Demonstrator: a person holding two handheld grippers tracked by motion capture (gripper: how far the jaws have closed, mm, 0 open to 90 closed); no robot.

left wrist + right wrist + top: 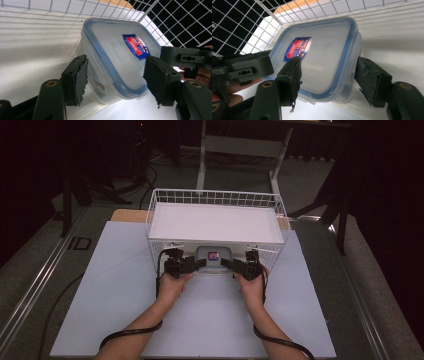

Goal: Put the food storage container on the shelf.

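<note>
We are holding left tool and right tool, jaws apart, beside the lidded box, mid-frame under the wire basket.

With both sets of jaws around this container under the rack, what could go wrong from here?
1. The clear plastic container with a blue-rimmed lid sits tilted; the left gripper and right gripper have open jaws off its sides, so it may drop flat or slide.
2. It sits under the white wire basket, whose mesh could snag the jaws.

Dim, dark surroundings; bright glare on white table.
</note>
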